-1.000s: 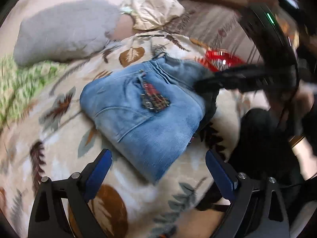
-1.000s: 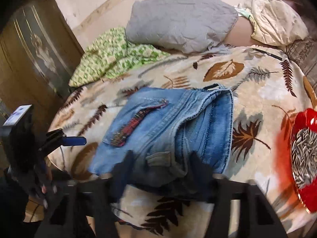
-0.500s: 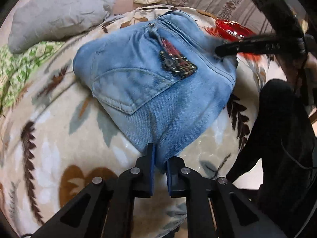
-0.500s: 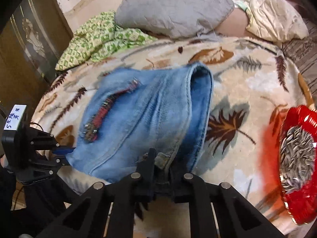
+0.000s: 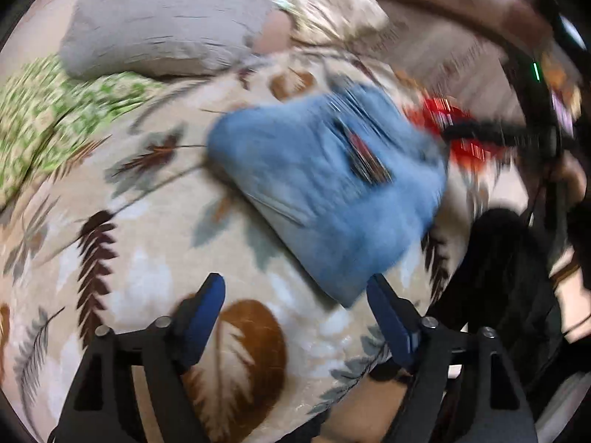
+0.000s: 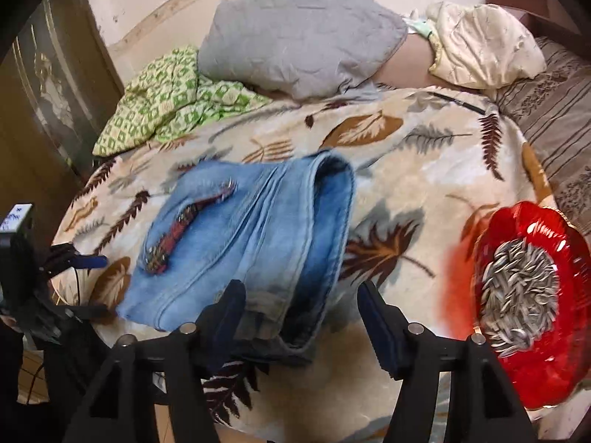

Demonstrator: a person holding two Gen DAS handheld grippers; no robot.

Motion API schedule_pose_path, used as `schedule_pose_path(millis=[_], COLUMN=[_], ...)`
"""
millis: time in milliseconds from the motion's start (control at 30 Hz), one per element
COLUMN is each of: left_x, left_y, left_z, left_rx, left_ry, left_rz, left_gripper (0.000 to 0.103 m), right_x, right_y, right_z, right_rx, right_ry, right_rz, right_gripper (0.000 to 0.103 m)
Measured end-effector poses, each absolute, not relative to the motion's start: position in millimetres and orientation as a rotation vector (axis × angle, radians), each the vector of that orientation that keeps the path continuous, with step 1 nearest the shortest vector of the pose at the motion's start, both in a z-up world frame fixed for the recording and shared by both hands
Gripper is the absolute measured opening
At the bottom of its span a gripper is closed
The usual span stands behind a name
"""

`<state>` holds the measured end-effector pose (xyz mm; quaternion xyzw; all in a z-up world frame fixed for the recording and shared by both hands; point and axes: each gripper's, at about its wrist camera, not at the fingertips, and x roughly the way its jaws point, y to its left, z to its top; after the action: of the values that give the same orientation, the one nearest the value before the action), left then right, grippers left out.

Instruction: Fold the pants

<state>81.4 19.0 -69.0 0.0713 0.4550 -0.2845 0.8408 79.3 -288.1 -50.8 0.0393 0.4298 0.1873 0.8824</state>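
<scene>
Leaf-print beige blanket [image 6: 424, 170] covers the bed, folded blue denim pants [image 6: 258, 236] on top; left gripper [image 5: 295, 295] and right gripper [image 6: 301, 295] both angle down, jaws opening wide, gripping nothing.

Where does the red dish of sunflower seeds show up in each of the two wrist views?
Left wrist view: the red glossy dish of sunflower seeds is a blurred red patch at upper right, beyond the folded blue denim pants.
Right wrist view: the dish sits at the right edge, right of the pants.
Shared landmark: the grey quilted pillow.
</scene>
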Motion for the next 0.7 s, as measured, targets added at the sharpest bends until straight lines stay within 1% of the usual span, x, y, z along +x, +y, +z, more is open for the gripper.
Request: schedule_pose_path(millis=[33, 100, 233, 300, 400, 467, 533, 633, 700], left_x=[88, 104, 137, 151, 169, 176, 182, 189, 191], left_y=[27, 38, 31, 18, -3, -10, -12, -10, -12], left_z=[-65, -63, -79, -95, -117, -125, -131, -142, -143], left_rx=[0.096, -0.036, -0.251, -0.292, -0.311, -0.316, -0.335, -0.402, -0.409], left_ry=[0.965, 0.984, 1.078, 1.124, 1.194, 1.217, 1.226, 1.240, 1.228], left_rz=[-0.586, -0.559, -0.585, -0.589, -0.577, -0.564, -0.551, -0.557, -0.553], left_gripper=[0.086, 0.092, 0.092, 0.092, 0.092, 0.092, 0.101, 0.103, 0.103], right_x=[82, 93, 115, 124, 128, 130, 133, 133, 130], right_y=[-292, -301, -311, -316, -318, -315, -309, -293, -282], right_z=[-49, -52, -78, -98, -113, -119, -126, -137, -135], right_rx=[0.103, 0.211, 0.463, 0.541, 0.619, 0.613, 0.611, 0.593, 0.542], right_ry=[0.896, 0.920, 1.013, 1.071, 1.106, 1.117, 1.136, 1.157, 1.121], right_rz=[0.393, 0.419, 0.465, 0.447, 0.481, 0.489, 0.509, 0.546, 0.547], right_gripper=[0.076, 0.077, 0.077, 0.077, 0.077, 0.077, 0.077, 0.077, 0.076])
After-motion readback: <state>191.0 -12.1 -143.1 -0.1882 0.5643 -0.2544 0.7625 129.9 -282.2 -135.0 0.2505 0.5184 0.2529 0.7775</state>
